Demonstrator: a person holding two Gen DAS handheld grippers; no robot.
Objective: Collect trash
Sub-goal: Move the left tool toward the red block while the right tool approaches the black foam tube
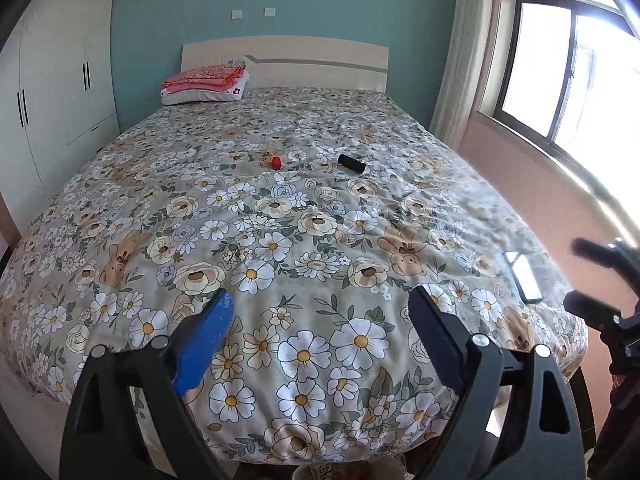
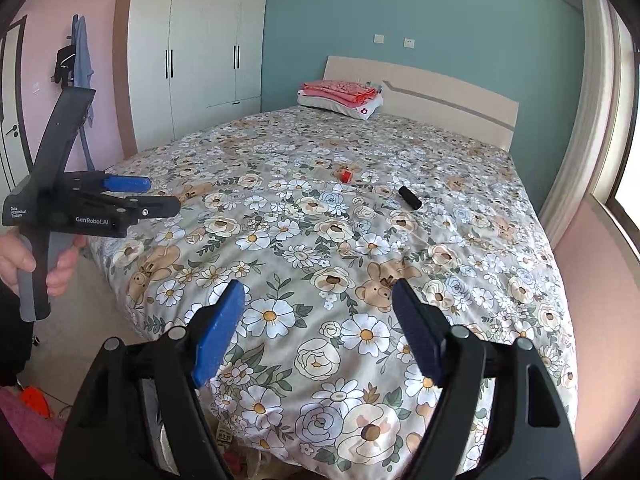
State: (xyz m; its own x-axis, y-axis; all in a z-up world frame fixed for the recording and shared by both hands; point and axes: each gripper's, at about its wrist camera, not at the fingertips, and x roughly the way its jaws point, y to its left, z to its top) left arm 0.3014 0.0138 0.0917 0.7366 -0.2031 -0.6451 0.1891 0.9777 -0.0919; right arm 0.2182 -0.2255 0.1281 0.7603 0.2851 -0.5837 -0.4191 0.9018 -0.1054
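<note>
A small red object (image 1: 276,163) lies on the floral bedspread (image 1: 304,240), at the centre of the left wrist view and slightly above the middle. In the right wrist view the same red object (image 2: 346,176) appears right of centre, in the upper half. A black cylinder (image 1: 351,163) lies on its side just to the right of it, apart from it and not touching. A phone (image 1: 523,276) rests flat near the right edge of the bed, at the right of the left wrist view.

The left tongs (image 1: 320,308) occupy the lower part of their own view, above the foot of the bed. The jaws stand wide apart, with nothing between them. In the right wrist view the left tongs (image 2: 164,196) appear at the left edge, with the person's hand (image 2: 24,260) around the grip.

The right tongs (image 2: 318,300) occupy the lower part of their own view. The jaws are spread and empty, with only bedspread visible between them.

Folded pink bedding (image 1: 204,80) lies on a white pillow at the headboard (image 1: 320,56), in the upper centre. A white wardrobe (image 1: 56,80) stands at upper left. A window (image 1: 572,72) fills the upper right.
</note>
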